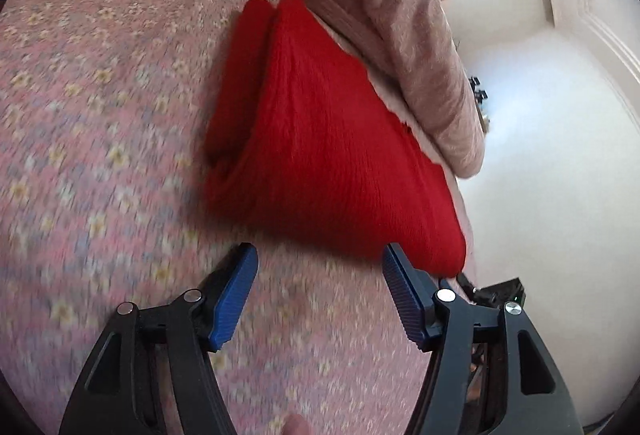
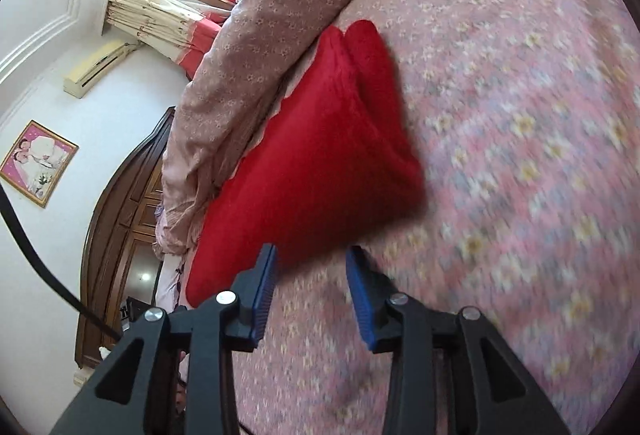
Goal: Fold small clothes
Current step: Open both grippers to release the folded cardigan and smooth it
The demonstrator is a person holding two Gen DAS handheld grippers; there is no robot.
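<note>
Both tools [image 1: 318, 255] [image 2: 311, 255] gape empty — red garment [image 1: 320, 139] [image 2: 320, 147] just beyond.

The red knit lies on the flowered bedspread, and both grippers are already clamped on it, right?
Not quite. The red knit does lie on the bedspread, but both wrist views show the left gripper and right gripper open, gripping nothing.

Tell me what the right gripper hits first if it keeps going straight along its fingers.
Most likely the near edge of the red knit garment, just ahead of the right gripper, whose jaws are open and empty. Depth is unclear; it may graze the floral bedspread first.
</note>
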